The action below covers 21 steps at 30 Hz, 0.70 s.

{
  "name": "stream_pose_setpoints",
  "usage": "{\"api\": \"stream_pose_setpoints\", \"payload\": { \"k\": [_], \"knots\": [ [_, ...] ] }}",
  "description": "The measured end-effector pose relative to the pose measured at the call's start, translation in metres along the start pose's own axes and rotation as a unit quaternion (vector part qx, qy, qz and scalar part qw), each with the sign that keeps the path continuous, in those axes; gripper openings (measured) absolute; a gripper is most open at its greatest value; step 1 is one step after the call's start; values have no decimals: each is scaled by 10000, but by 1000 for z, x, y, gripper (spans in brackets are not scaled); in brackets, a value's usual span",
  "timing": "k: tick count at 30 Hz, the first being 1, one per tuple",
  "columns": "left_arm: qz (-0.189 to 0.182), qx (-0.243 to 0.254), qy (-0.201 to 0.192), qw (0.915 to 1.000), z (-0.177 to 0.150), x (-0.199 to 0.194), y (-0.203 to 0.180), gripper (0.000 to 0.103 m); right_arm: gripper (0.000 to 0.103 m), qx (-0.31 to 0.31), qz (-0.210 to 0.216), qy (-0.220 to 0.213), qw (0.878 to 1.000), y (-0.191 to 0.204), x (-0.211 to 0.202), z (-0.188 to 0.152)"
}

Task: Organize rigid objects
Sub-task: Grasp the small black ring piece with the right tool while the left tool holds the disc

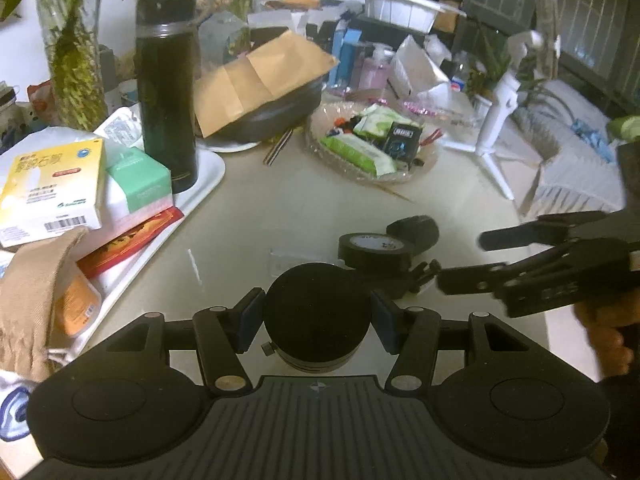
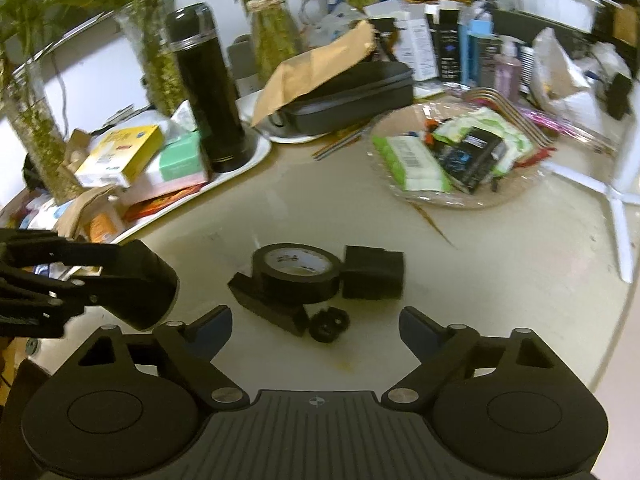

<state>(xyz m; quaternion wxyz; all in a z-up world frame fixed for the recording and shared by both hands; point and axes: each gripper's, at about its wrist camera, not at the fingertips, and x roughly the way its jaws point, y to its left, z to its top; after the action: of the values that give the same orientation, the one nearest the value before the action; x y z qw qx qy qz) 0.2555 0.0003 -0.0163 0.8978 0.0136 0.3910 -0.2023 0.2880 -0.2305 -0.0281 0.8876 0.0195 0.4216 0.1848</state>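
Sitting clamped between left gripper (image 1: 316, 322) pads: black cylinder (image 1: 316, 308)

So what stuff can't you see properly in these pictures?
- Left wrist view: the bottom of the black round cylinder gripped by the left gripper; the gripper body hides it.
- Right wrist view: the flat black bracket is partly covered by the black tape roll.
- Right wrist view: print on the yellow cardboard box is too blurred to read.
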Motion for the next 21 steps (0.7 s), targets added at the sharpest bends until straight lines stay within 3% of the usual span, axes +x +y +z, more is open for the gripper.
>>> {"api": "stream_pose_setpoints", "payload": {
  "k": [7, 9, 19, 21],
  "knots": [
    [-60, -203, -147, 9997, -4, -17, 14, 56, 77, -325, -98, 333, 9989, 4, 23, 0],
    [-77, -239, -176, 9995, -5, -21, 17, 56, 70, -313, -135, 430, 9985, 5, 28, -1],
    [-100, -298, -281, 9991, -10, -32, 25, 56, 60, -543, -374, 754, 9950, 12, 57, 2],
    [-95, -316, -288, 9990, -10, -33, 26, 56, 53, -556, -395, 791, 9945, 11, 60, 2]
  ]
}}
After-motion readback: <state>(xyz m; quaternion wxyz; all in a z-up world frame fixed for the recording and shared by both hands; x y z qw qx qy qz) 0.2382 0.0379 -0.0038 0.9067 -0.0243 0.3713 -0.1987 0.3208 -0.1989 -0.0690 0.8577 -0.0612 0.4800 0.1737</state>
